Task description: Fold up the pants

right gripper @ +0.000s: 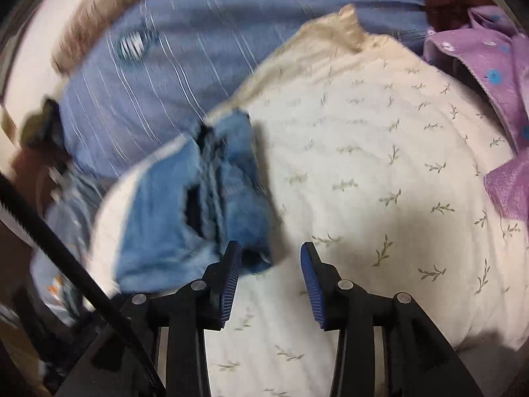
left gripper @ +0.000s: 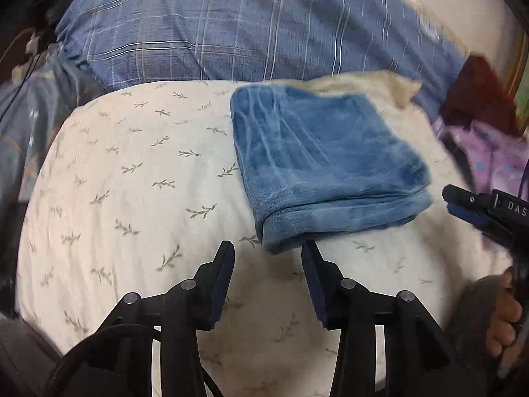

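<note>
The blue pants lie folded into a compact stack on a cream leaf-print blanket. My left gripper is open and empty, just short of the stack's near edge. In the left wrist view the right gripper shows at the right edge, beside the stack. In the right wrist view my right gripper is open and empty, with the folded pants just ahead and to its left on the blanket. That view is motion-blurred.
A blue plaid pillow lies behind the blanket. Purple cloth is bunched at the right; it also shows in the right wrist view. A black cable crosses the lower left there. A hand holds the right gripper.
</note>
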The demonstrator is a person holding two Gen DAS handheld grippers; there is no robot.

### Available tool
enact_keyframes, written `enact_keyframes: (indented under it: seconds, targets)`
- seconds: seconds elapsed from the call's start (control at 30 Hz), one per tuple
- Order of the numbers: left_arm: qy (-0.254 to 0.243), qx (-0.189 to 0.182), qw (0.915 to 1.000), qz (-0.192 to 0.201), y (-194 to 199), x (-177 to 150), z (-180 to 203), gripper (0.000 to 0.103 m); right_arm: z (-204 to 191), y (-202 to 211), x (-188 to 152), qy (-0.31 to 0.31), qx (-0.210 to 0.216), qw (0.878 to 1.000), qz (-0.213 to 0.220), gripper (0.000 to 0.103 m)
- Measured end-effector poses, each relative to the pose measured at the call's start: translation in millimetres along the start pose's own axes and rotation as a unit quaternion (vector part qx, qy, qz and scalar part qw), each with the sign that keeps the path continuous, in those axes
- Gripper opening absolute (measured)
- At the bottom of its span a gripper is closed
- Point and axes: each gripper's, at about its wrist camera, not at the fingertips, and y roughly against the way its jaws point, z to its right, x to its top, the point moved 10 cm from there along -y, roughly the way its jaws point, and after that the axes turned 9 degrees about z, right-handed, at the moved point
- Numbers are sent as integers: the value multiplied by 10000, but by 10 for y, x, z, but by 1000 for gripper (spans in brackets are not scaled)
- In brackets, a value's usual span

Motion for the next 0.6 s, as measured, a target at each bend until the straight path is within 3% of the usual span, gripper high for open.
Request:
enact_keyframes:
  seconds: [0.1, 0.17, 0.23, 0.3, 0.37, 0.43, 0.5, 0.6]
  targets:
    - [330, -171, 9990, 245, 118, 158, -68, 45, -193, 34, 131, -161, 578, 9980, 188, 45]
    - [710, -236, 9968, 284, 108, 262, -157, 49, -402, -87, 121, -183, 1068, 9941, -80, 56]
    - [935, -264, 9952, 136, 4, 317, -220, 50, -503, -225, 133, -20, 970, 9951, -161, 69]
    - [950, -370, 9947, -122, -188, 370, -241, 50, -564, -377, 41, 208, 727, 9964, -371, 70]
    - [900, -496, 9942, -326, -343, 319, -234, 47, -591, -447, -56, 429, 519, 9965, -488, 65]
    - [1027, -647, 9916, -451, -427, 201, -228, 39, -559, -464, -67, 839, 126, 9955, -422, 37]
    - [1051, -724, 9912, -349, -440, 212, -191, 27, -547, -408, -96, 1020, 53, 9939, -406, 24]
    - [507, -636, 9966, -161, -413, 272, -90, 24, -468, -339, -62, 917, 58, 9951, -355, 16]
